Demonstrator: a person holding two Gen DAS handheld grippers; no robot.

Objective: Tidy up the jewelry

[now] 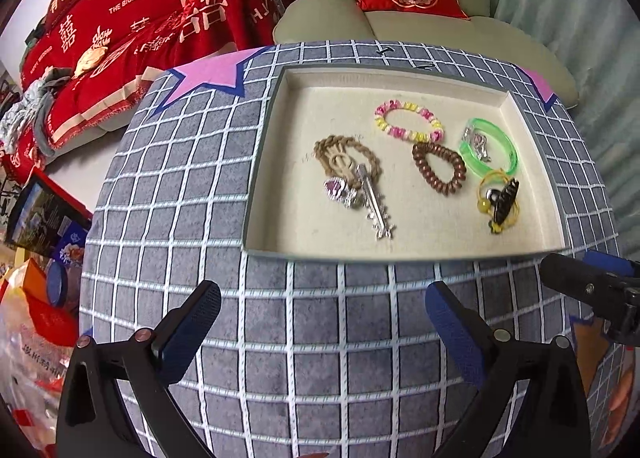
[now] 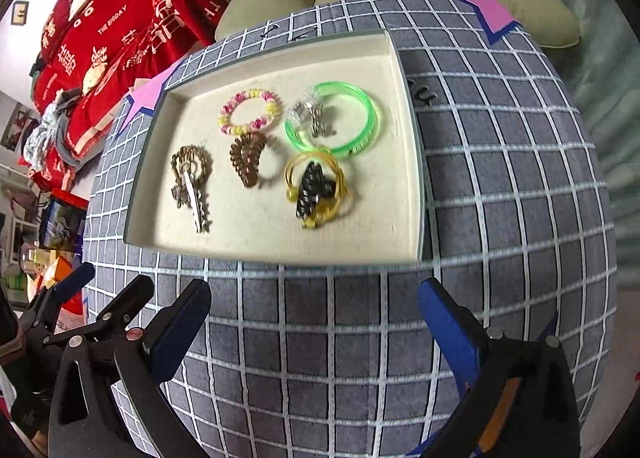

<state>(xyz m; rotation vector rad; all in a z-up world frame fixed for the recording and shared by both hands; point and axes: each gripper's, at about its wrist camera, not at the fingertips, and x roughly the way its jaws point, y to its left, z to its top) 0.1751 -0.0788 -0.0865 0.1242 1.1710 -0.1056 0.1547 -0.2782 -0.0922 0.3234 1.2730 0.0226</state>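
A shallow cream-lined tray [image 1: 400, 252] [image 2: 408, 138] lies on the grey checked tablecloth. It holds a pink-yellow bead bracelet [image 1: 408, 123] [image 2: 250, 111], a green bangle [image 1: 489, 152] [image 2: 332, 126] with a silver piece inside, a brown spiral hair tie [image 1: 439, 168] [image 2: 248, 158], a brown braided cord [image 1: 346, 158] [image 2: 191, 164] under a silver hairpin [image 1: 374, 204] [image 2: 194, 198], and a yellow ring with a black clip [image 1: 500, 200] [image 2: 318, 188]. My left gripper [image 1: 324, 306] and right gripper [image 2: 316, 304] are open and empty, in front of the tray.
The right gripper's fingers [image 1: 592, 286] show at the right edge of the left wrist view; the left gripper's fingers [image 2: 72, 298] show at the lower left of the right wrist view. A beige sofa [image 1: 400, 22] with a red cushion and red bedding [image 1: 120, 18] lie beyond the table.
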